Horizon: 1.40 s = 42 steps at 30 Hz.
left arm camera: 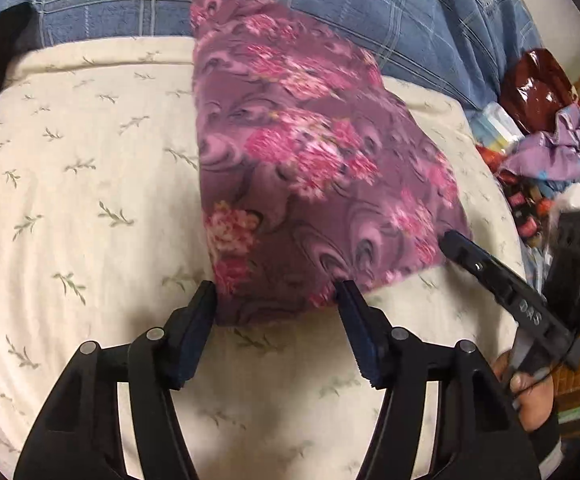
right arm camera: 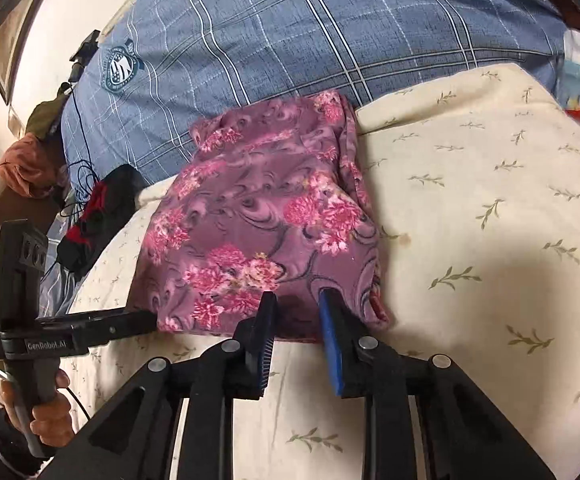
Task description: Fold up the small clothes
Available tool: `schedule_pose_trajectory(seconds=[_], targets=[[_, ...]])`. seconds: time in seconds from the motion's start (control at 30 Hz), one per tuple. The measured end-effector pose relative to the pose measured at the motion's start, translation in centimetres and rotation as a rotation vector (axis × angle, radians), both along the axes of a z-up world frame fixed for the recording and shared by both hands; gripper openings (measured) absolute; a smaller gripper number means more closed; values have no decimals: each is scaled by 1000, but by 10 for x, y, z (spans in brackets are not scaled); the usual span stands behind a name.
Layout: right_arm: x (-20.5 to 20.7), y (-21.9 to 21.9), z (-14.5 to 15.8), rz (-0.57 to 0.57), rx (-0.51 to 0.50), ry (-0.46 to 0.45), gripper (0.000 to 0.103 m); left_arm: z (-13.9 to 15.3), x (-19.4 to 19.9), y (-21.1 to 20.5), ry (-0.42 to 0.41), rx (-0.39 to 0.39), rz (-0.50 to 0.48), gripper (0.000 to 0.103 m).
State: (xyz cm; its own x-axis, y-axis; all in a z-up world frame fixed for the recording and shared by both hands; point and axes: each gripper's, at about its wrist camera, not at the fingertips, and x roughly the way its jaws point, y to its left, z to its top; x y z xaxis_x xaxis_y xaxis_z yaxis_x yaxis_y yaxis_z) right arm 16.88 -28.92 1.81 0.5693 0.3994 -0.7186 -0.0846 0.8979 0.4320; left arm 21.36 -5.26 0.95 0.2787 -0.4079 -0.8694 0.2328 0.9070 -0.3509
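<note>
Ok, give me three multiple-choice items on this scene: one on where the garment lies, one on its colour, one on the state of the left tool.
1. Where does the floral garment lie?
A. on the cream leaf-print cover
B. on a wooden floor
C. in a basket

2. What is the garment's main colour?
A. green
B. purple with pink flowers
C. plain white

3. How does the left tool stand?
A. out of view
B. clamped flat on a bottle
C. open, its fingers set apart at the garment's near edge

Answers: 1 A, the cream cover shows around the garment on three sides. 2 B, both views show purple cloth with pink blooms. 3 C, a wide gap shows between the two fingers.
</note>
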Motion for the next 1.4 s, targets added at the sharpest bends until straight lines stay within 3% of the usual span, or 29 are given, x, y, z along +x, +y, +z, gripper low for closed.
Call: schedule_pose_trajectory(seconds=[0.1, 0.13, 0.17, 0.27, 0.4, 0.5, 0.53, 0.57, 0.6, 0.63, 0.73, 1.1, 1.27, 1.3, 1.33, 1.4], targets=[[6, -13, 21, -32, 64, -7, 31, 14, 2, 22, 13, -115, 28, 61], [8, -19, 29, -54, 87, -28, 39, 21, 10, 31, 9, -149, 51, 61], [12, -28, 35, -77, 113, -44, 49, 23, 20, 35, 7, -164, 73, 62], [35, -46, 41, -131, 179, -52, 58, 25, 59, 47, 24, -185, 138, 68], [78, -52, 22, -169, 220, 17, 58, 10, 97, 43, 88, -204, 170, 68], [104, -41, 6, -153, 245, 59, 58, 1, 111, 26, 84, -163, 168, 68], [111, -32, 4, -127, 218, 46, 50, -1, 112, 20, 71, -120, 169, 67], [112, -24, 4, -106, 159, 27, 30, -6, 112, 13, 54, -70, 163, 68], [115, -11, 0, -79, 40, 29, 23, -12, 113, 9, 47, -48, 157, 68], [118, -3, -6, -56, -16, 37, 23, -15, 112, 9, 44, -52, 166, 68], [120, -7, -5, -61, 19, 32, 21, -13, 107, 14, 36, -74, 176, 67], [141, -13, 5, -69, 41, 62, 33, -1, 105, 18, -1, -37, 154, 67], [158, -24, 5, -141, 97, 67, 49, 19, 122, 29, -10, -125, 171, 67], [161, -28, 5, -157, 111, 67, 51, 23, 128, 33, -20, -144, 180, 68], [166, -30, 3, -175, 133, 71, 56, 25, 135, 33, -16, -149, 178, 76], [178, -30, -3, -192, 176, 97, 60, 19, 152, 25, 34, -135, 152, 79]])
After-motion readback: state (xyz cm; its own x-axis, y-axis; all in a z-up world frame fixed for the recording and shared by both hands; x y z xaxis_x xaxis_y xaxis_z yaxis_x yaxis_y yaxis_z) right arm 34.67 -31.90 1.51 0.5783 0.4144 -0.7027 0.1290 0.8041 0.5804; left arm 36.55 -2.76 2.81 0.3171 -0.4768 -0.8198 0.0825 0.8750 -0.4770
